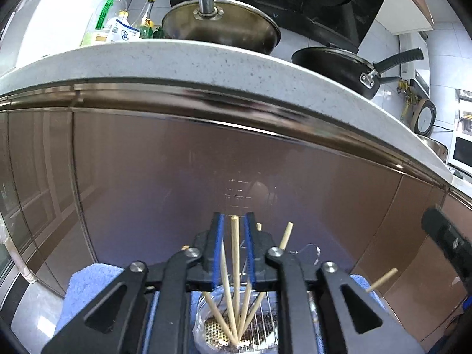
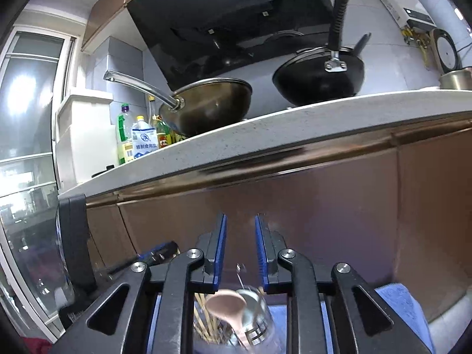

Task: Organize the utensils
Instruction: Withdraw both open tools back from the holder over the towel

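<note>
My left gripper [image 1: 234, 221] hovers over a utensil holder [image 1: 206, 334] with a perforated bottom, where several wooden chopsticks fan out. One chopstick [image 1: 235, 250] stands upright in the gap between the blue pads, which do not press on it, so the gripper is open. My right gripper [image 2: 241, 221] is open with nothing between its pads. Below it, blurred, a pinkish-brown spoon [image 2: 227, 306] leans in the holder [image 2: 259, 324] next to more chopsticks [image 2: 203, 318]. The holder stands on a blue towel [image 1: 88, 283].
Brown cabinet doors [image 1: 177, 162] rise close ahead under a speckled white countertop [image 1: 206, 62]. On the counter sit a steel wok [image 1: 221, 29], a black pan [image 1: 333, 65] and bottles [image 1: 118, 20]. A black gripper body [image 2: 73, 236] is at the left.
</note>
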`<state>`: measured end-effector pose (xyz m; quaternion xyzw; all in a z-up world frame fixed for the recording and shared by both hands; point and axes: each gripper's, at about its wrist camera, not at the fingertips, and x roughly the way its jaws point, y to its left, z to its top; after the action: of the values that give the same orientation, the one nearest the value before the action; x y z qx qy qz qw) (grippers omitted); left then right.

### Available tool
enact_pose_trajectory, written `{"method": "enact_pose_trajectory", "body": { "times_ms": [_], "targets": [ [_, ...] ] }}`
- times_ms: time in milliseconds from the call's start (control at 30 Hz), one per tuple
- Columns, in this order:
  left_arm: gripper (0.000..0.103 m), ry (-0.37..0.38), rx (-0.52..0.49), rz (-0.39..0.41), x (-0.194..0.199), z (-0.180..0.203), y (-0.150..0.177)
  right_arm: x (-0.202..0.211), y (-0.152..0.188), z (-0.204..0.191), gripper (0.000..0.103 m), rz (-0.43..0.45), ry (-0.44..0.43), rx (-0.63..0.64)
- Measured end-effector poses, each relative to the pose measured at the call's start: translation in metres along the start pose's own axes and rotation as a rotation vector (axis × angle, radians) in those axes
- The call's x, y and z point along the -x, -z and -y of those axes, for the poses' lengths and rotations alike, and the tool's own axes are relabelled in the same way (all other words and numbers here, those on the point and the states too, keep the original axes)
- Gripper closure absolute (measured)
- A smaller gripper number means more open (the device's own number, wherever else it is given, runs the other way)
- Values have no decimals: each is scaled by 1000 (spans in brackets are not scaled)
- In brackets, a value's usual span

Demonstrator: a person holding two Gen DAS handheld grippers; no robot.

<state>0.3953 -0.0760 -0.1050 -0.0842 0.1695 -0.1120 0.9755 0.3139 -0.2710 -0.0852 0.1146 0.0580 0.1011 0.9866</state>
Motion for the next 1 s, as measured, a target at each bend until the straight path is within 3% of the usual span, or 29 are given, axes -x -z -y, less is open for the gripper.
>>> {"method": "enact_pose_trajectory", "body": {
  "times_ms": [300, 633, 1000],
  "targets": [
    [67, -25, -29, -56, 66, -7, 0, 46, 17, 12, 74, -128, 80, -30],
    [65, -74, -43, -127, 150, -3, 33, 102, 49, 3, 69, -278, 134, -68],
    [64, -85, -73, -117, 226, 4, 48, 157, 49, -21, 62, -308, 158, -29]
  ]
}}
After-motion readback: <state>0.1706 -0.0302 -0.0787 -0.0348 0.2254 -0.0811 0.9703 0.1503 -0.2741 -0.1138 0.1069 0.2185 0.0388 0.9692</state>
